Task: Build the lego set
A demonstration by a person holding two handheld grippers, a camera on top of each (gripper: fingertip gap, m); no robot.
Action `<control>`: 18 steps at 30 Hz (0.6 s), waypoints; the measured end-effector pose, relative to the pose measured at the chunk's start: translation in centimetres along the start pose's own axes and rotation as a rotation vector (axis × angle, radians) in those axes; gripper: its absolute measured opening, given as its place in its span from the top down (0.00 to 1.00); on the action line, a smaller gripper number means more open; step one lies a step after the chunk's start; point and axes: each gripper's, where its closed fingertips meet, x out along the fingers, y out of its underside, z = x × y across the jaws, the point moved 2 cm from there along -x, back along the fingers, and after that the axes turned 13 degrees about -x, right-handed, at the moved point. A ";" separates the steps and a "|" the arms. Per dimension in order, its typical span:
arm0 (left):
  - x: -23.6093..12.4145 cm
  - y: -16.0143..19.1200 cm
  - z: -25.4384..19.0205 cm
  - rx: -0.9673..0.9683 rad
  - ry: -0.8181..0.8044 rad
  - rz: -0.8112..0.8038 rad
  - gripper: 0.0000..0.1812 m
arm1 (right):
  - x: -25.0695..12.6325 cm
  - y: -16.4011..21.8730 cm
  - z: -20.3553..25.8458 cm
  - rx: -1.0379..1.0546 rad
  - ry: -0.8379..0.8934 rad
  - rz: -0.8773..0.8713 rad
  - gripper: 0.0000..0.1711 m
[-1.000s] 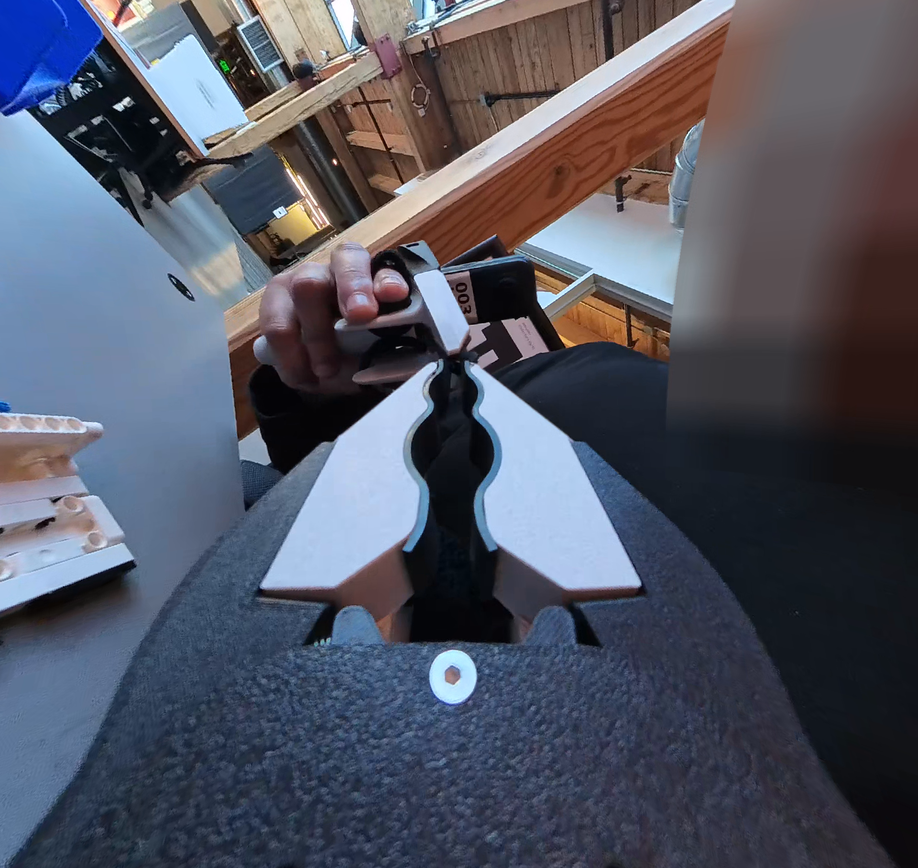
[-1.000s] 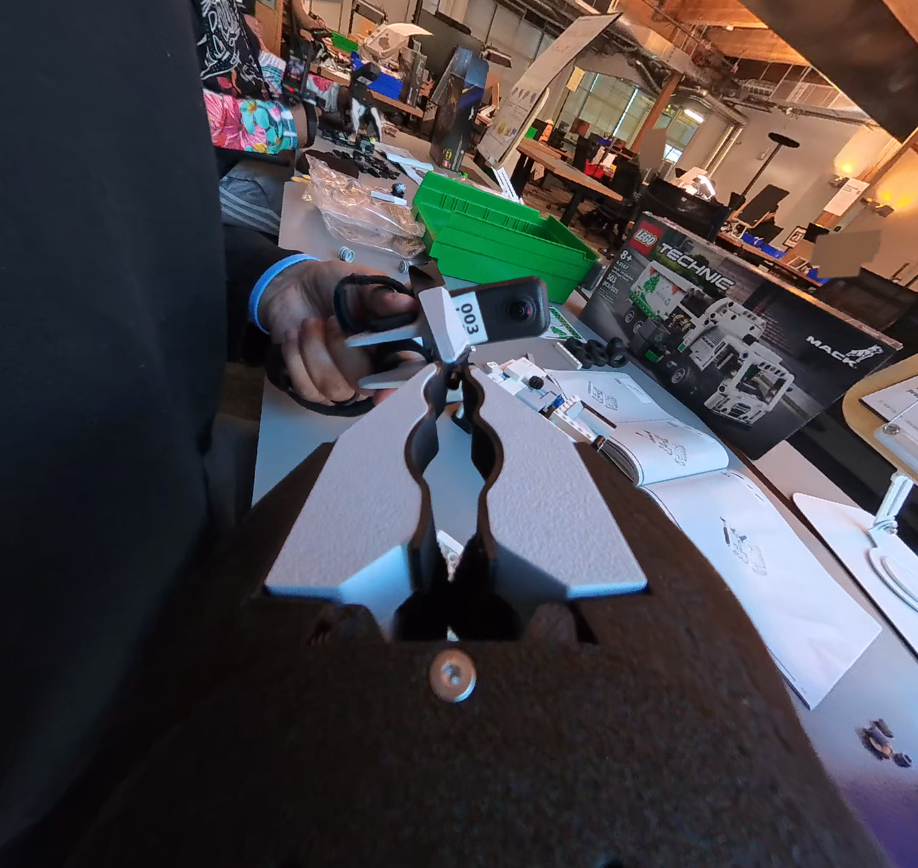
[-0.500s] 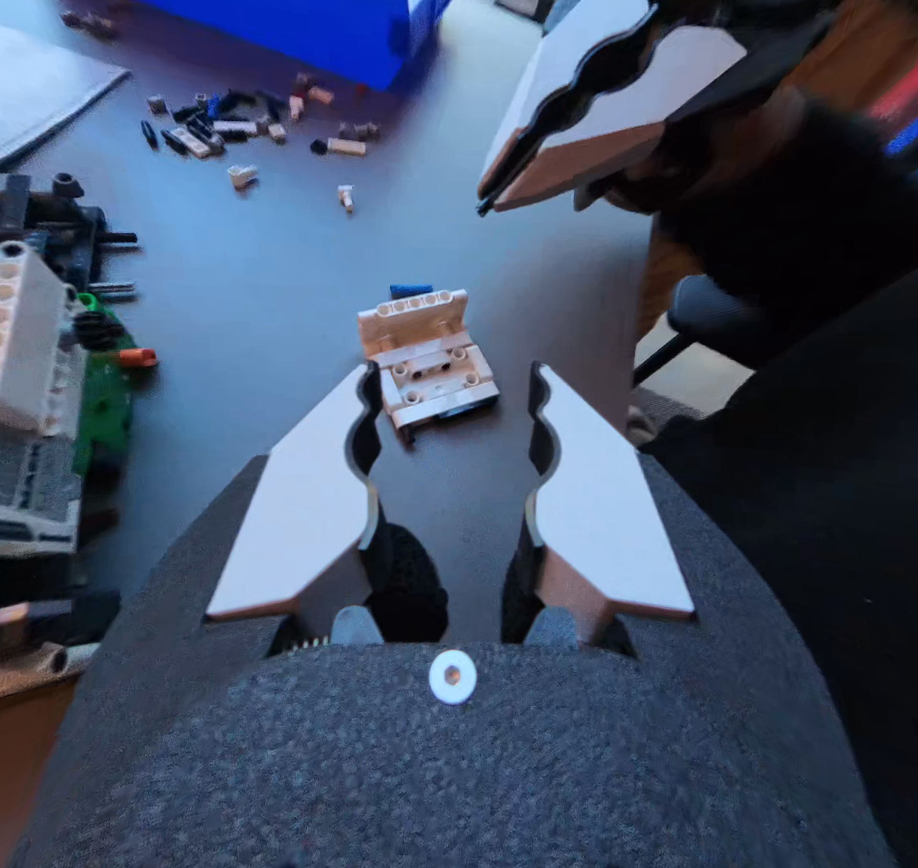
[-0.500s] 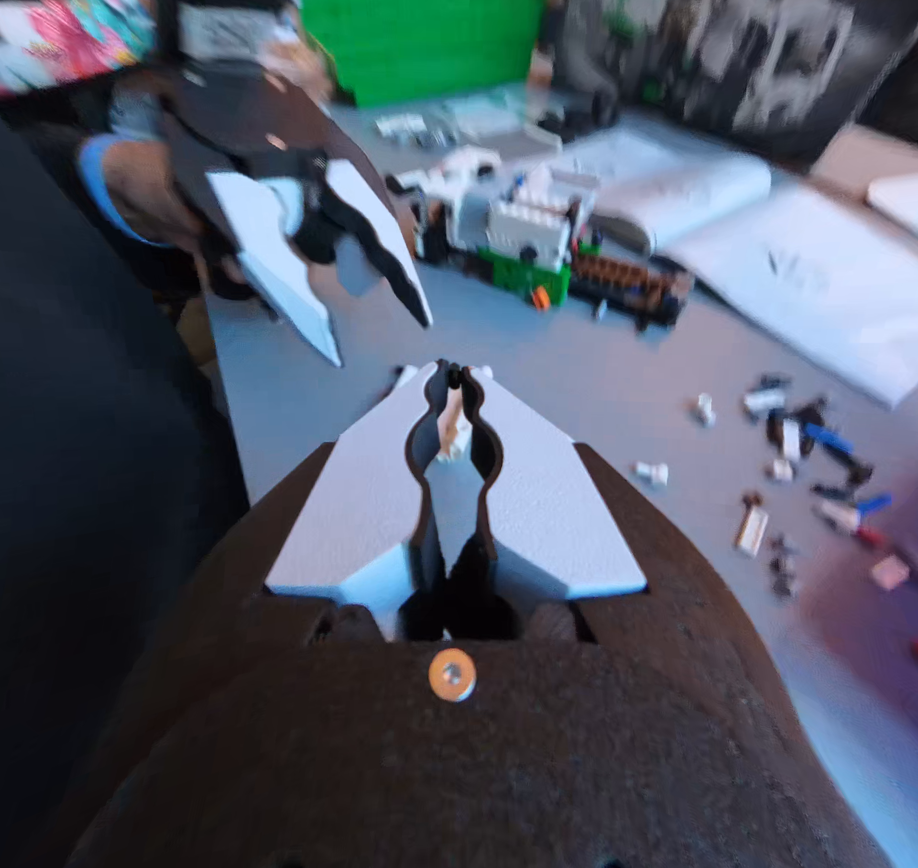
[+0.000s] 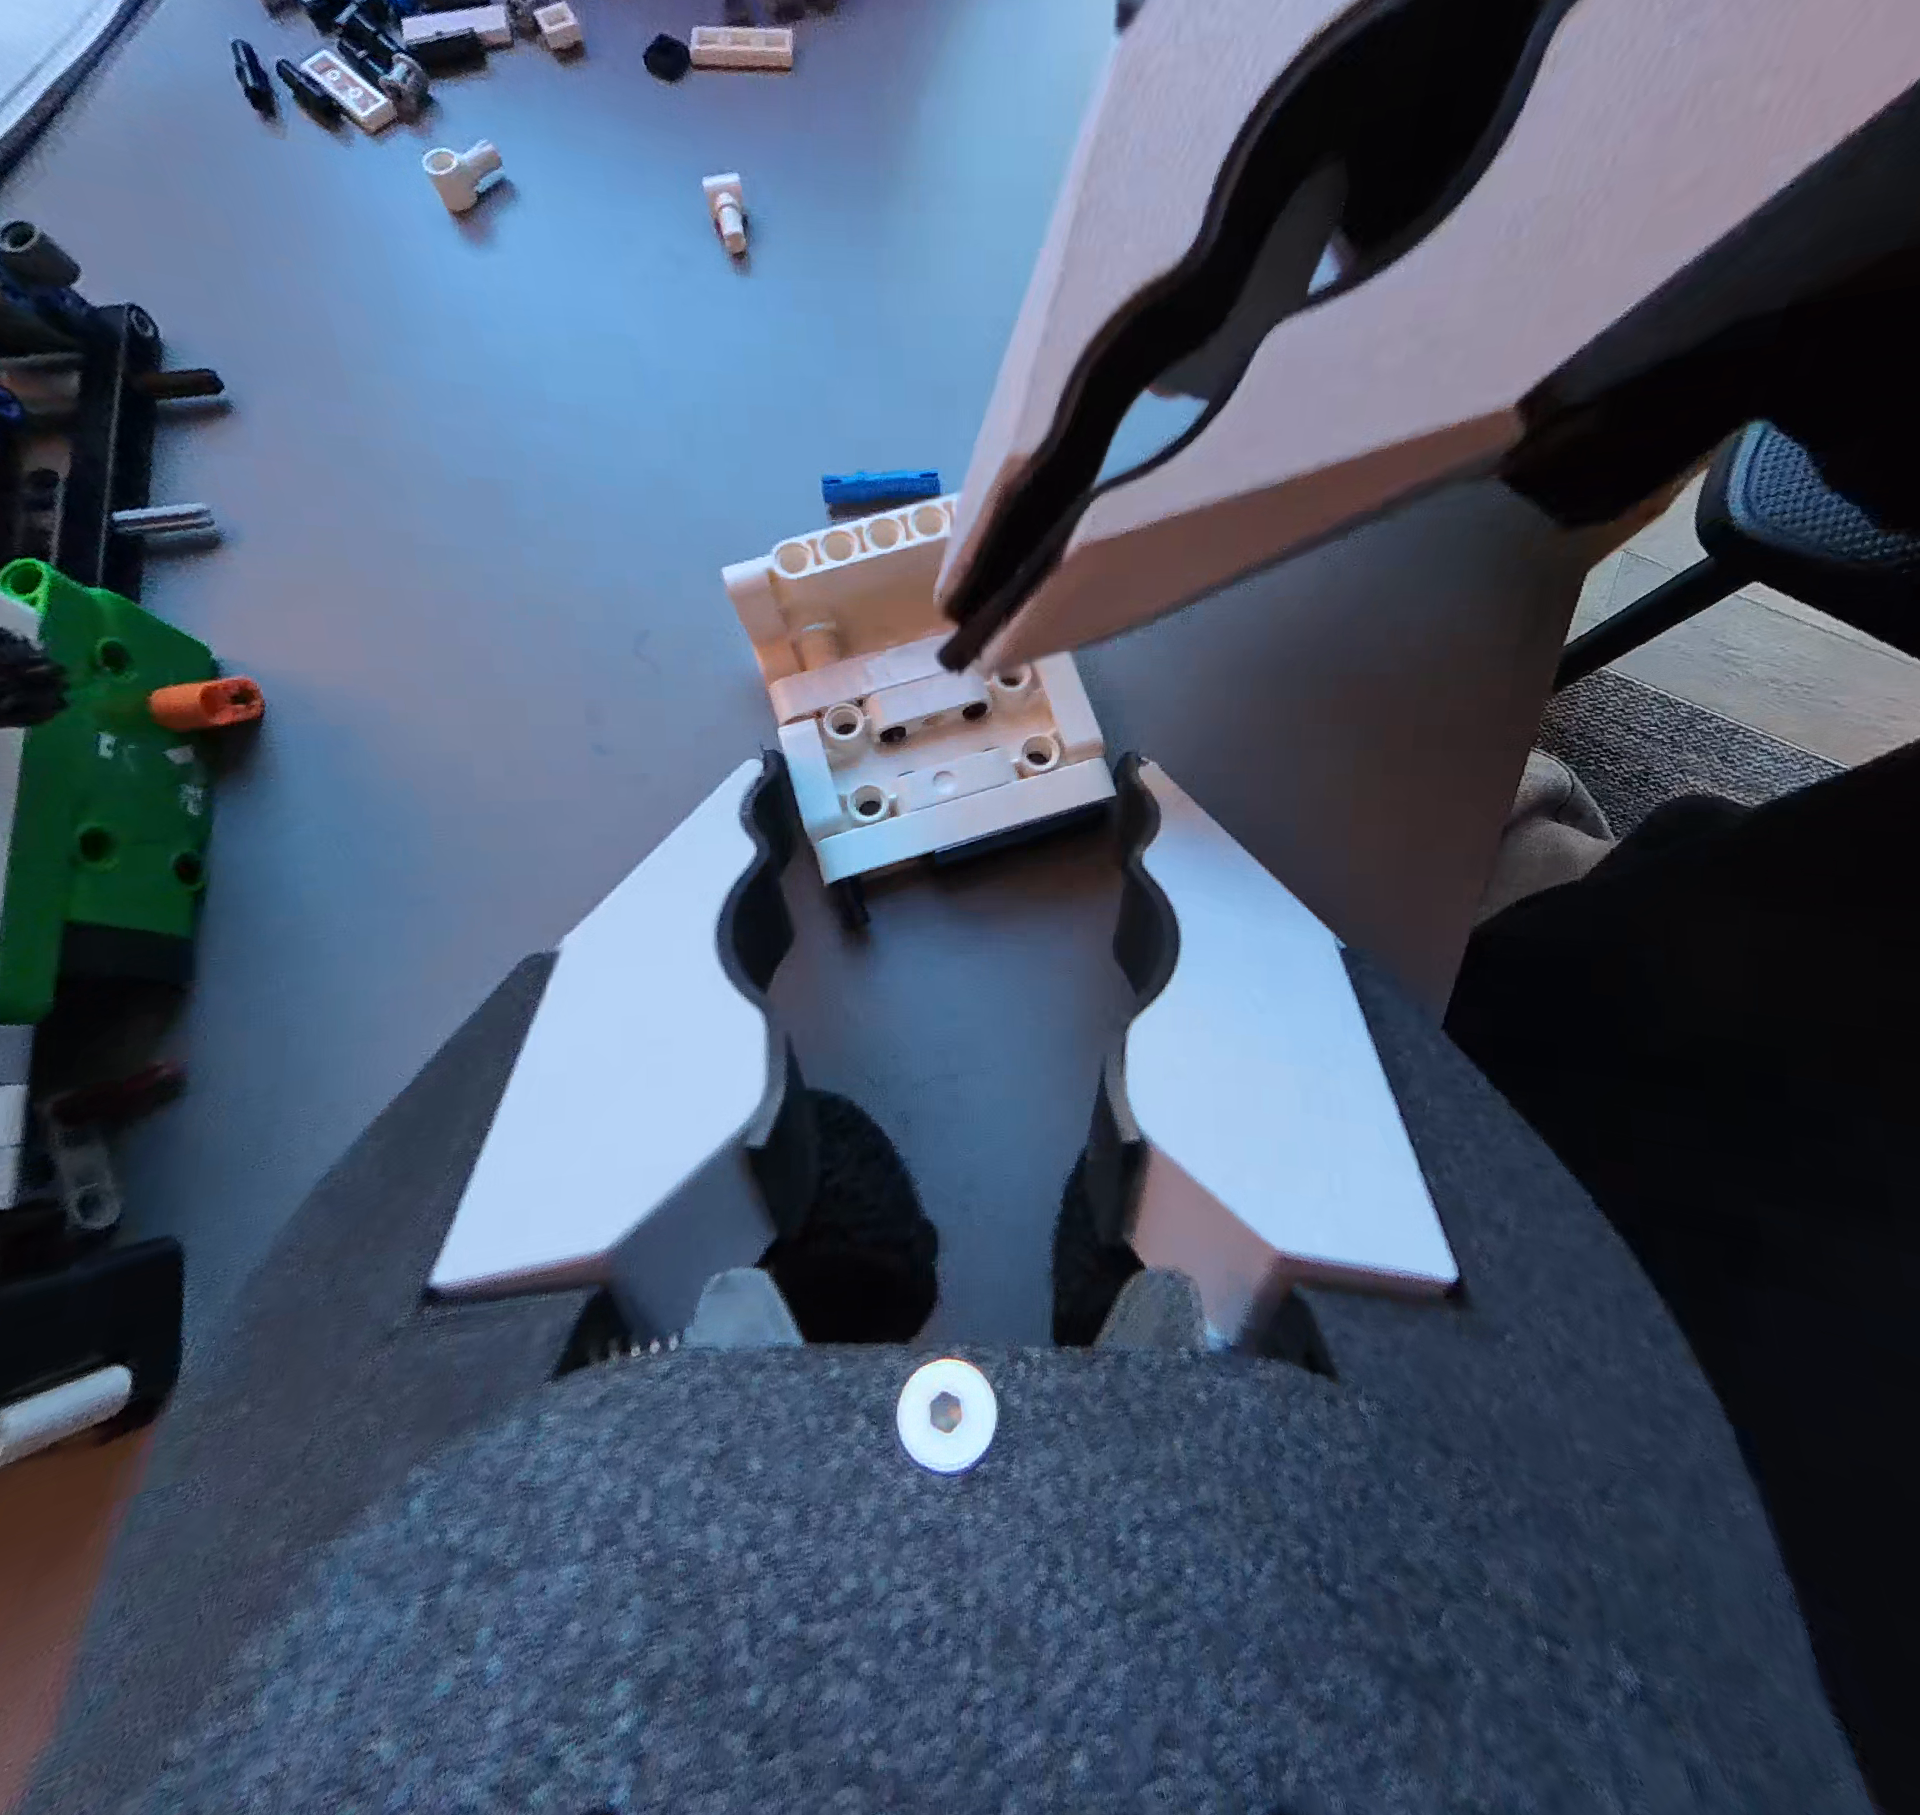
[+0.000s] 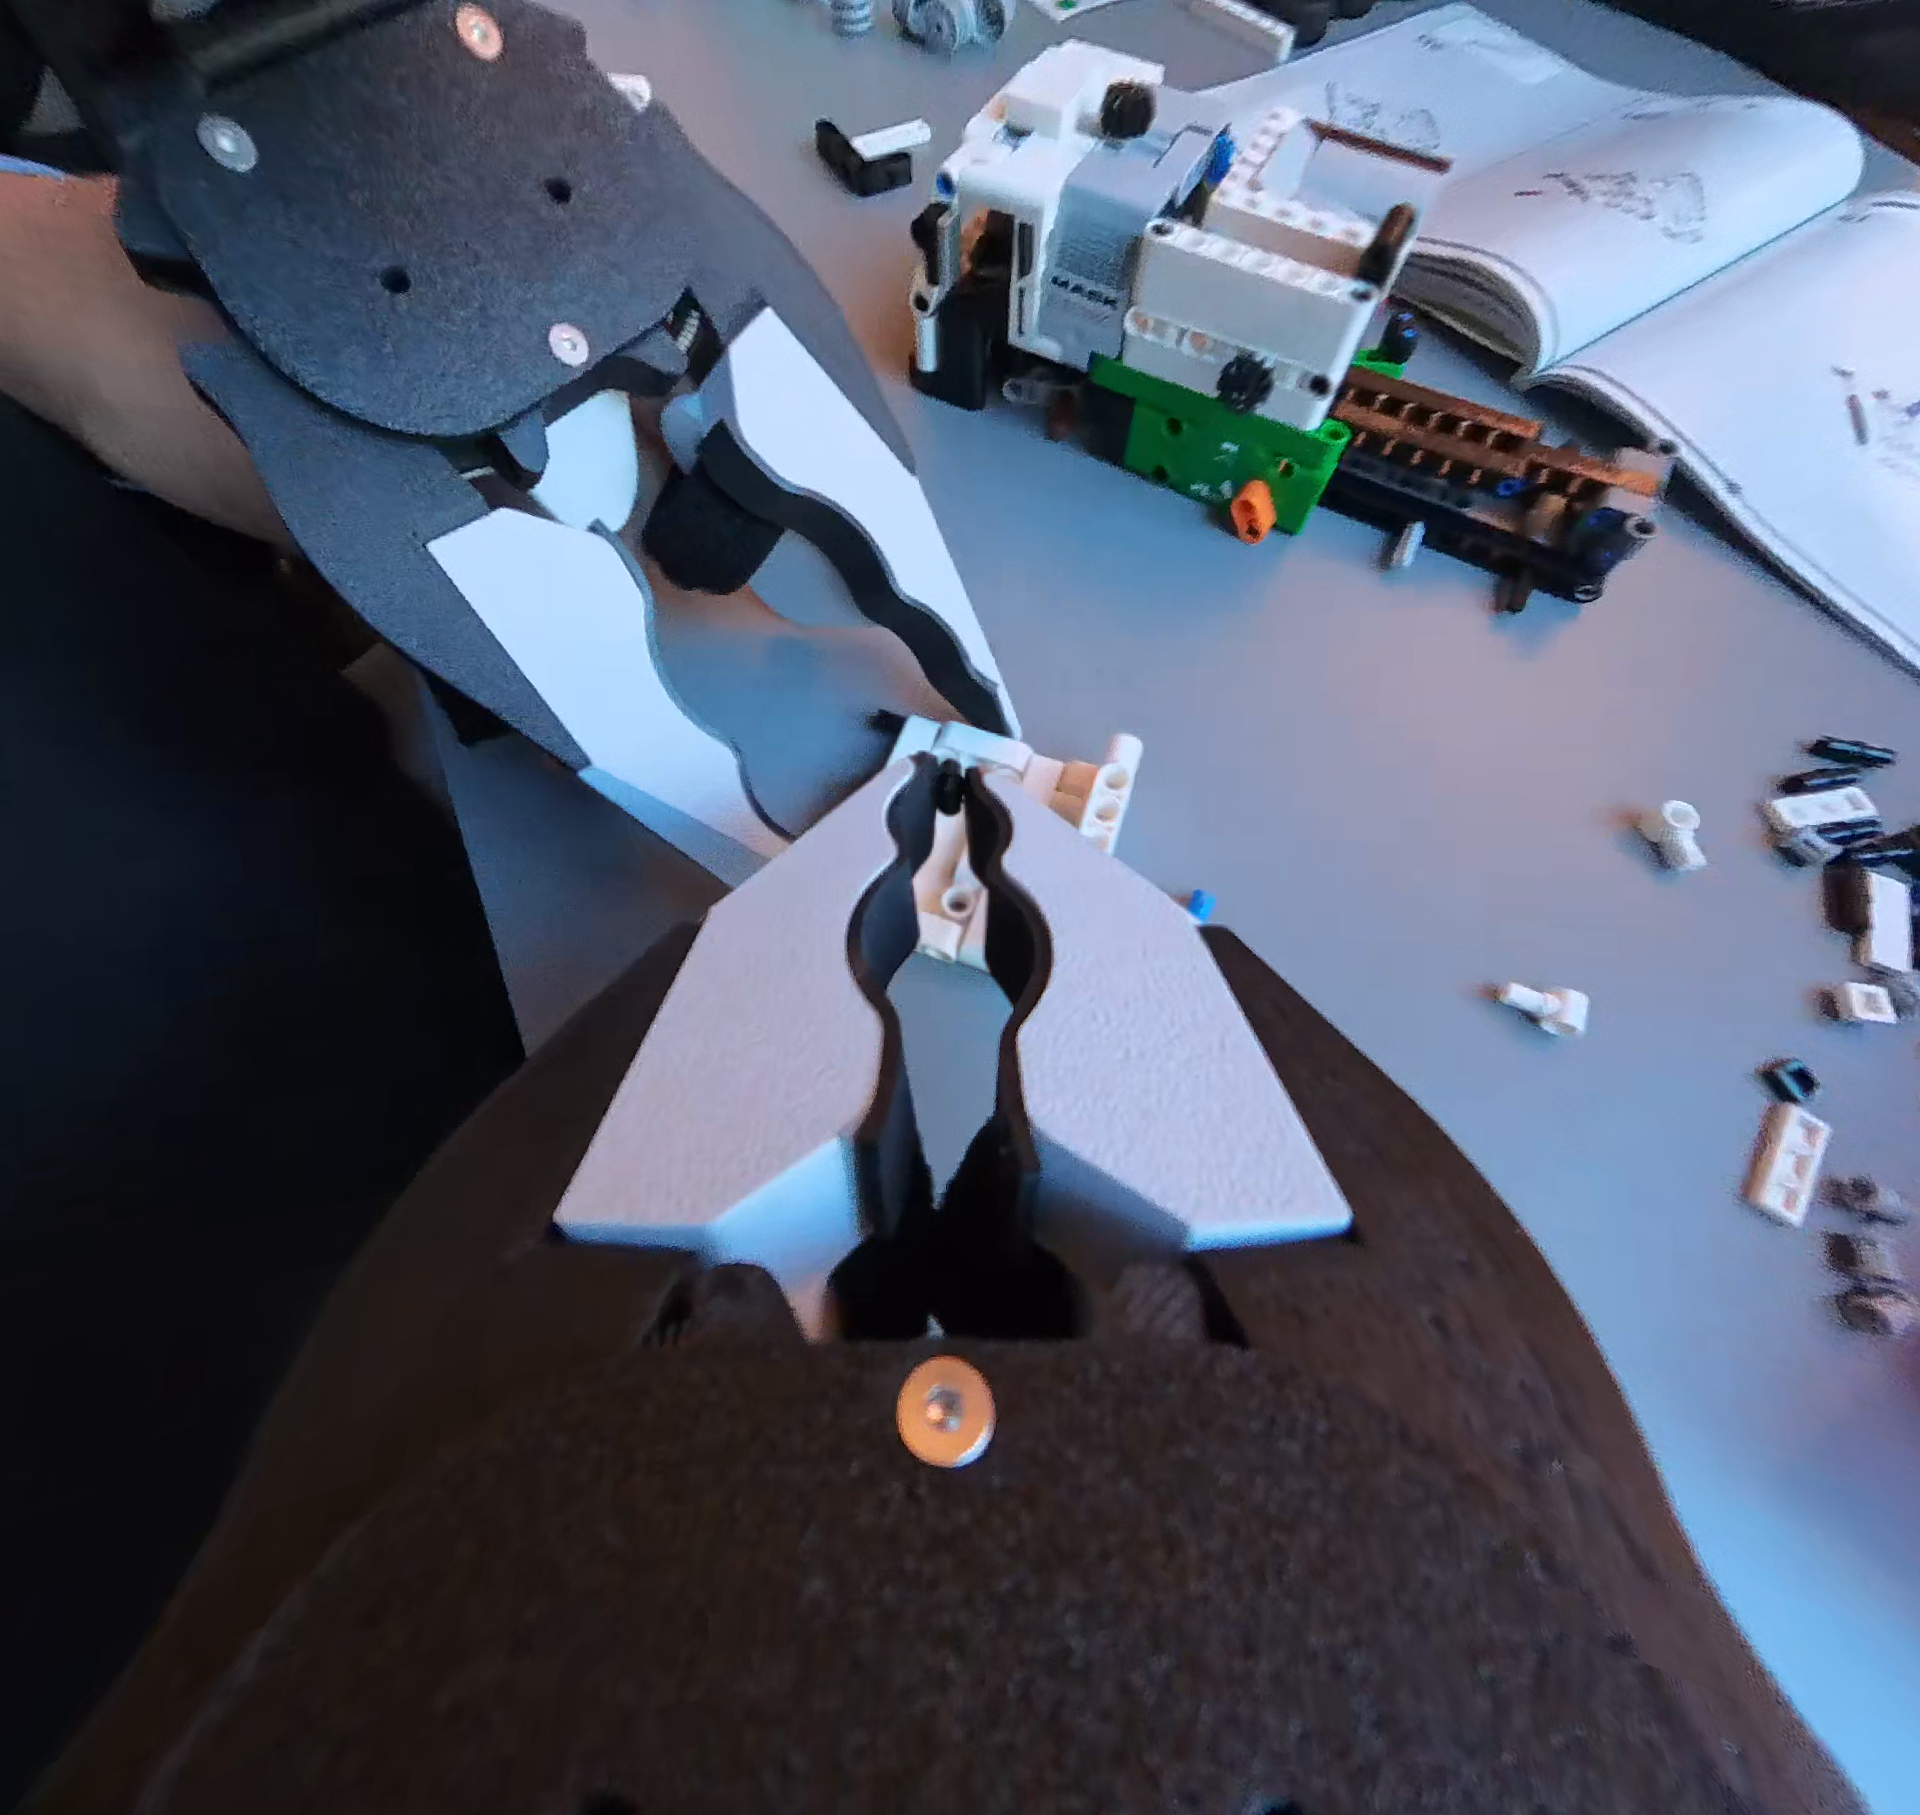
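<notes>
Left of the white sub-assembly (image 5: 914,726) stands the partly built truck (image 6: 1195,311) on the grey table (image 5: 499,435). The left gripper (image 5: 940,778) has its fingers spread wide, flanking the sub-assembly's near edge. From the right, the right gripper (image 6: 948,786) pinches a small black pin (image 6: 947,791), tips touching the sub-assembly's top.

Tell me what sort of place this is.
Probably a hobby or workshop table set up for model building: a half-built truck model, an open instruction booklet, and loose small parts scattered across the grey tabletop.
</notes>
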 end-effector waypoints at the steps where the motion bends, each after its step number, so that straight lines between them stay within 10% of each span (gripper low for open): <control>1: 0.0 0.0 0.1 0.000 -0.005 -0.001 0.66 | 0.3 0.2 0.1 0.000 0.000 0.007 0.97; 18: -1.3 -1.2 0.5 0.512 -0.283 0.009 0.67 | 2.3 -1.1 0.1 0.081 0.153 0.080 0.98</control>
